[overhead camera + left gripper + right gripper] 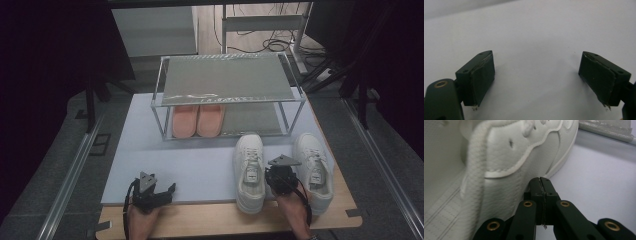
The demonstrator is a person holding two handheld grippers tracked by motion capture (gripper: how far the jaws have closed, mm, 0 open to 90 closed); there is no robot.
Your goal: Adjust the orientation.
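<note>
Two white sneakers stand toe-forward on the pale mat (190, 160): one (250, 170) left of my right gripper (275, 176), the other (315, 170) right of it. That gripper sits low between them. In the right gripper view its jaws (540, 180) are pressed together with nothing in them, the tips close against the side of the left sneaker (506, 157) near its sole. My left gripper (162, 192) rests at the mat's front edge. In the left gripper view it (536, 72) stands wide open over bare mat.
A two-level metal shoe rack (227, 75) stands at the back of the mat. A pair of pink slippers (197, 120) sits on the left of its lower shelf. The wooden table edge (210, 220) runs along the front.
</note>
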